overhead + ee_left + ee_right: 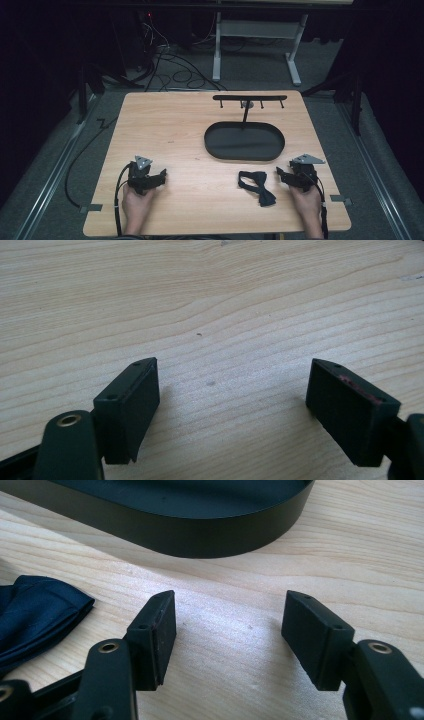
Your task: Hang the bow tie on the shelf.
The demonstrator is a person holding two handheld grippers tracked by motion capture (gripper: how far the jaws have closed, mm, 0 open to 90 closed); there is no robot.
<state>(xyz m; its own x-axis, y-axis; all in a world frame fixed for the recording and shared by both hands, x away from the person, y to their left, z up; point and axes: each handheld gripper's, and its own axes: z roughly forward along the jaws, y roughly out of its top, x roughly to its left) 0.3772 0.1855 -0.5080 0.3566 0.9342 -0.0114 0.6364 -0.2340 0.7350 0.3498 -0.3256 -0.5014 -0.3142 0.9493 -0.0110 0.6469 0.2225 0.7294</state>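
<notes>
Wooden counter (190, 130): one dark bow tie (256, 186) near right, one black oval tray (244, 141) beyond, one hook rack (249, 98) far. Right claw (281, 173) beside tie, jaws wide apart, empty. Left claw (161, 175) likewise wide, empty.

bow tie (257, 187) on table (175, 125), tray (244, 141) behind it, rack (249, 100) behind tray

A dark navy bow tie (258, 186) lies flat on the tabletop (190, 130), near its front edge. Its strap curves in a loop toward the left, and one wing points to the front right. Its cloth shows soft folds (35, 615).
</notes>
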